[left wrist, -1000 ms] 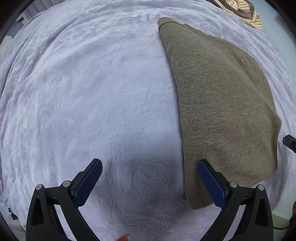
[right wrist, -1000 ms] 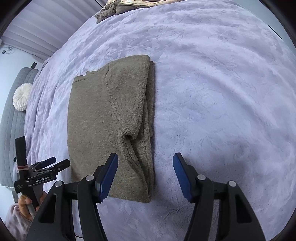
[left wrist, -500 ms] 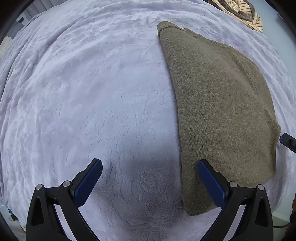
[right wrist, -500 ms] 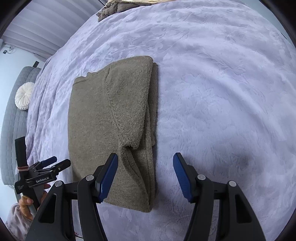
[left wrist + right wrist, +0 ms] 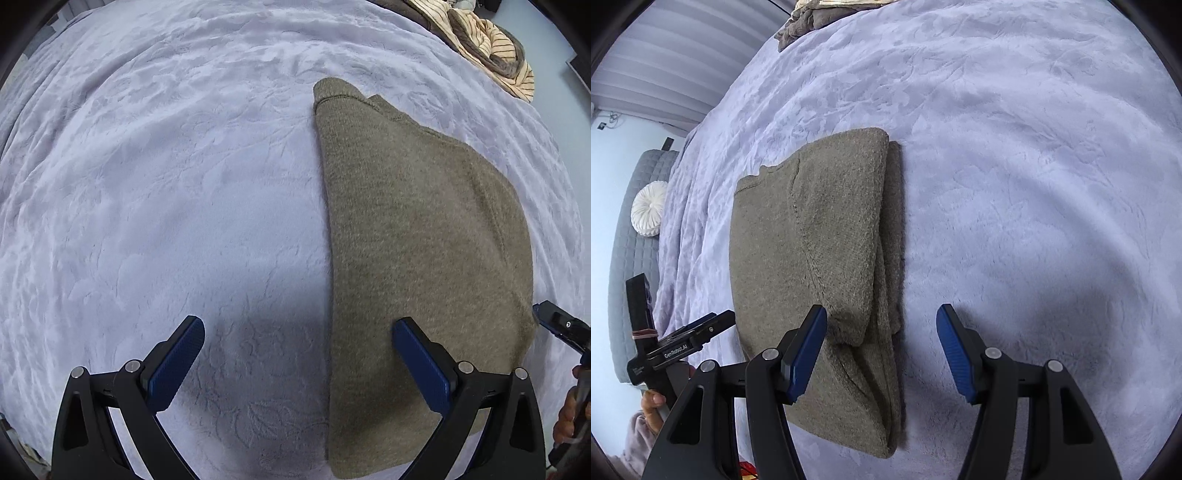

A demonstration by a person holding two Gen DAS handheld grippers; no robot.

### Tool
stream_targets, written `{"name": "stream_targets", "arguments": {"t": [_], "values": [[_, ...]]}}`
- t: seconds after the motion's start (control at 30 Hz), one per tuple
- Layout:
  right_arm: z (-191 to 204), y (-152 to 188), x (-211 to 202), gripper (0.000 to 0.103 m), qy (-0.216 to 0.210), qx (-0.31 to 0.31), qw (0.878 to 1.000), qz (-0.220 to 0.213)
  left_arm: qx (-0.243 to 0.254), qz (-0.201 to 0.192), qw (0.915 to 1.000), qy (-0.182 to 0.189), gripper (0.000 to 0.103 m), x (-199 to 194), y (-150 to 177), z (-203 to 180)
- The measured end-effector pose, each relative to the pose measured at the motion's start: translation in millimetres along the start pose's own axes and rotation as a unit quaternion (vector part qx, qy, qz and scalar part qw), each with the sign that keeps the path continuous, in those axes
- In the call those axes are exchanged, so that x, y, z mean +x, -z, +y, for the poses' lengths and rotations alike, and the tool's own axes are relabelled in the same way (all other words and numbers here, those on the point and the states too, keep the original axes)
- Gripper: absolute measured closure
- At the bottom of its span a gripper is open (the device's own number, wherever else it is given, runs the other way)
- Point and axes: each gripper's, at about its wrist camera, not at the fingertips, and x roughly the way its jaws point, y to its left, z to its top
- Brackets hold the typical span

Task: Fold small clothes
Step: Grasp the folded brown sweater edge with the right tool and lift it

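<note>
Folded olive sweater [image 5: 424, 258] on lavender bed [image 5: 166, 203], left tongs [image 5: 295, 363] spread straddling its left edge, right tongs [image 5: 882, 349] spread over its right edge, bare blanket either side

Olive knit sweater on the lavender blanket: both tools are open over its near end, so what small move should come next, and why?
Probably lower both tools onto the near hem of the olive sweater. The left tool and right tool hang open, holding nothing, each straddling one long edge. The sweater lies as a long strip on the blanket, so a crosswise fold seems due.

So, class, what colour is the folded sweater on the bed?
Olive-brown; the sweater shows best in the right wrist view.
</note>
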Motion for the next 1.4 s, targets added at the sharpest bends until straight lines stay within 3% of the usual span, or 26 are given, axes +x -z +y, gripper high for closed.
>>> {"name": "stream_targets", "arguments": {"t": [0.27, 0.4, 0.67, 0.9, 1.03, 1.07, 1.1, 1.13, 1.2, 1.27, 1.4], "values": [[-0.7, -19.1, 20.7, 0.038, -0.015, -0.016, 0.999, 0.03, 0.013, -0.003, 0.9998, 0.016, 0.0, 18.9, -28.4, -20.2], [-7.7, -24.7, 29.4, 0.038, -0.04, -0.01, 0.998, 0.047, 0.016, 0.002, 0.9991, 0.038, 0.0, 29.0, -18.7, -22.7], [-21.9, -33.2, 48.3, 0.035, -0.116, 0.011, 0.99, 0.079, 0.014, 0.039, 0.9879, 0.15, 0.0, 58.7, -22.6, -35.0], [-10.2, -44.1, 78.0, 0.035, -0.174, -0.011, 0.978, 0.113, 0.041, 0.035, 0.9851, 0.164, 0.0, 70.4, -31.7, -56.7], [-4.7, -47.6, 92.1, 0.036, -0.197, 0.0, 0.974, 0.112, 0.041, 0.033, 0.987, 0.152, 0.0, 71.0, -31.9, -60.5], [-3.5, -46.9, 93.2, 0.042, -0.202, 0.008, 0.973, 0.112, 0.036, 0.028, 0.9872, 0.153, 0.004, 67.7, -30.3, -59.2], [-1.0, -44.3, 94.9, 0.063, -0.2, 0.013, 0.973, 0.116, 0.035, 0.021, 0.9876, 0.152, 0.014, 64.3, -28.8, -58.5], [0.4, -41.9, 94.3, 0.068, -0.206, 0.021, 0.972, 0.113, 0.039, 0.013, 0.9874, 0.153, 0.019, 59.6, -26.5, -57.7], [3.3, -38.0, 88.8, 0.071, -0.221, 0.035, 0.969, 0.102, 0.051, 0.0, 0.9864, 0.156, 0.041, 47.3, -21.6, -54.4], [7.7, -34.6, 81.5, 0.071, -0.248, 0.051, 0.963, 0.095, 0.058, -0.007, 0.9847, 0.164, 0.051, 34.3, -19.1, -49.5], [29.9, -27.4, 67.4, 0.071, -0.27, 0.052, 0.957, 0.091, 0.06, -0.014, 0.9801, 0.189, 0.053, 4.8, -15.1, -43.8]]}}
